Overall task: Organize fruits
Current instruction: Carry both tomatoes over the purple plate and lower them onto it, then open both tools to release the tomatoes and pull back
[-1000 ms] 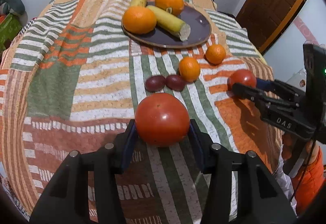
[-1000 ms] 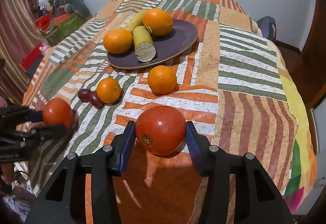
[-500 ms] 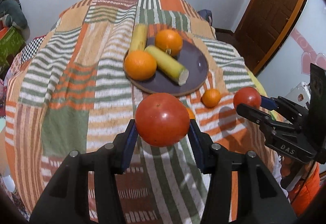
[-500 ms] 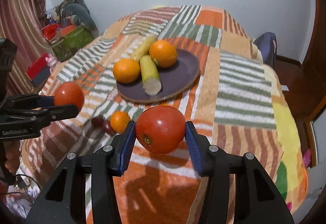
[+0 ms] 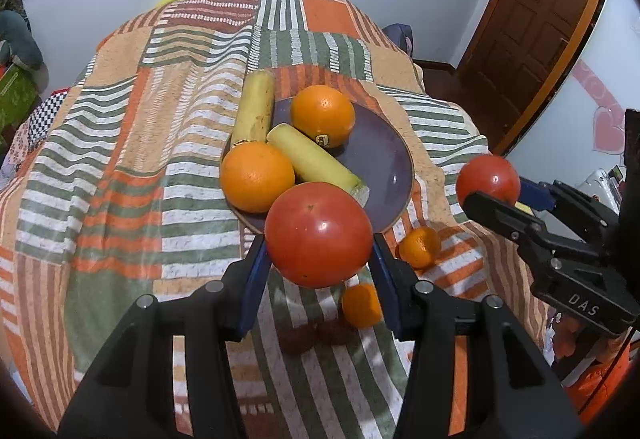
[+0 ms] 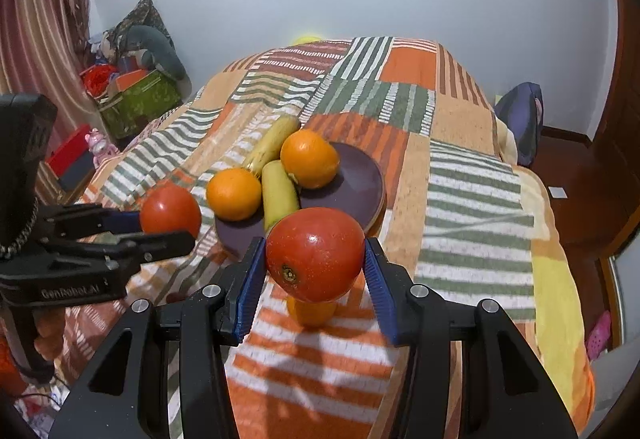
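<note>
Left to right: my left tool is clamped on a tomato, its blue pads pressing both flanks and holding it in the air above the patchwork bed, in front of the near rim of the plate. On the dark plate lie two oranges, one nearer and one farther, with a banana between them and a second banana at the plate's far-left edge. On the cover below and right of the plate sit two mandarins, the nearer one partly behind my left tool, with dark plums just beside it. Farther right, my right tool is clamped on a second tomato, stalk scar facing the camera, also lifted above the bed just before the plate's rim. In the right wrist view, a mandarin shows directly under this tomato.
</note>
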